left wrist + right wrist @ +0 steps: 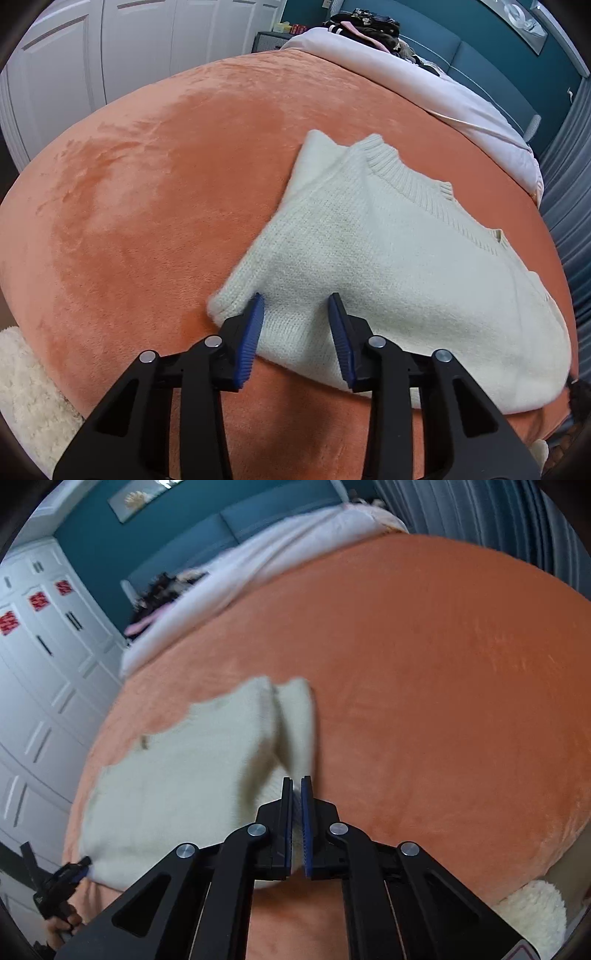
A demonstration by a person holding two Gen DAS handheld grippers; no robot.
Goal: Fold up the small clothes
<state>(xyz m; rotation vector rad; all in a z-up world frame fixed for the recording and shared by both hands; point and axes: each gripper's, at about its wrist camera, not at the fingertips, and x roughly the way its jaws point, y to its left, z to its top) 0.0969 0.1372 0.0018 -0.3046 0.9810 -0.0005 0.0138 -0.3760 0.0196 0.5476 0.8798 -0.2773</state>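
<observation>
A cream knit sweater [369,266] lies on the orange blanket [147,221], its ribbed collar toward the far side. My left gripper [297,301] is open, its blue pads astride the sweater's near left hem corner. In the right wrist view the sweater [177,775] looks blurred. My right gripper [296,781] is shut on the sweater's near right corner, with knit pinched between the blue pads. The left gripper [79,867] shows at the sweater's lower left edge in that view.
A pale pink duvet [424,85] and a pile of dark clothes [369,22] lie at the bed's head. White wardrobe doors [37,701] stand to one side, grey curtains [480,513] to the other. A fluffy white item [535,915] lies below the bed's edge.
</observation>
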